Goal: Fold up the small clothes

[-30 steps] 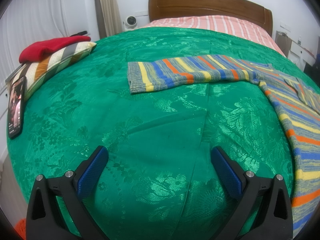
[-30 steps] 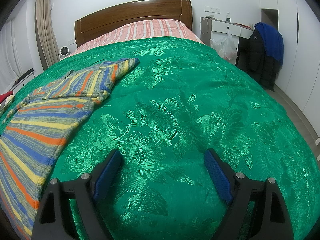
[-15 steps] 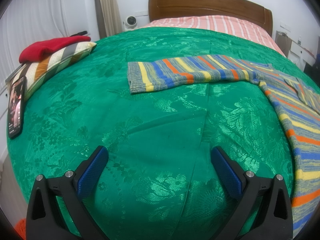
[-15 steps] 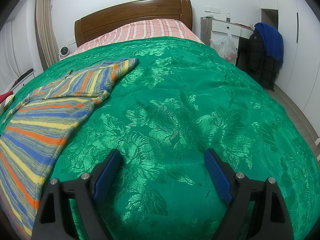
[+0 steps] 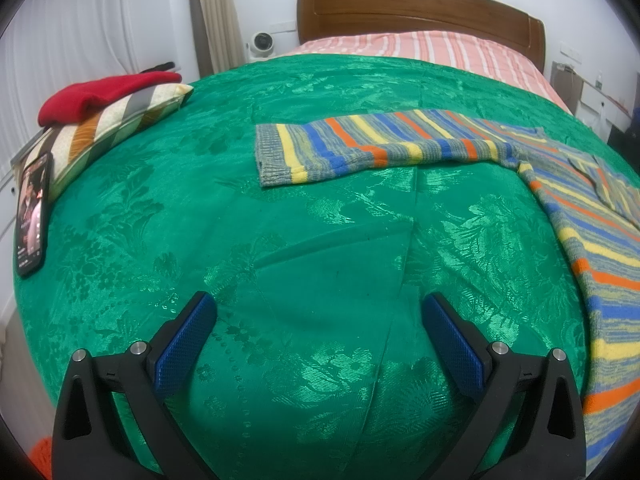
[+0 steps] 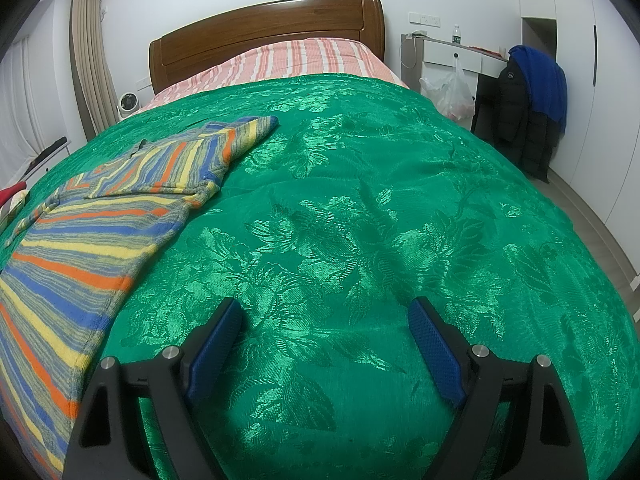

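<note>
A small striped knit sweater [image 5: 580, 216] in blue, orange, yellow and grey lies flat on the green bedspread [image 5: 320, 240]. One sleeve [image 5: 360, 148] stretches out to the left in the left wrist view. In the right wrist view the sweater [image 6: 80, 240] fills the left side, its other sleeve [image 6: 224, 144] folded in over the chest. My left gripper [image 5: 318, 304] hovers open over bare bedspread, short of the sleeve. Over the bedspread [image 6: 380, 220] to the sweater's right, my right gripper [image 6: 326, 308] is open too, with nothing between its blue pads.
At the left bed edge a striped cushion [image 5: 112, 128] carries a red garment [image 5: 104, 92], with a phone [image 5: 34, 216] beside it. The wooden headboard [image 6: 264, 40] and pink striped sheet [image 6: 300, 60] lie beyond. A desk and a chair with jackets [image 6: 528, 108] stand at right.
</note>
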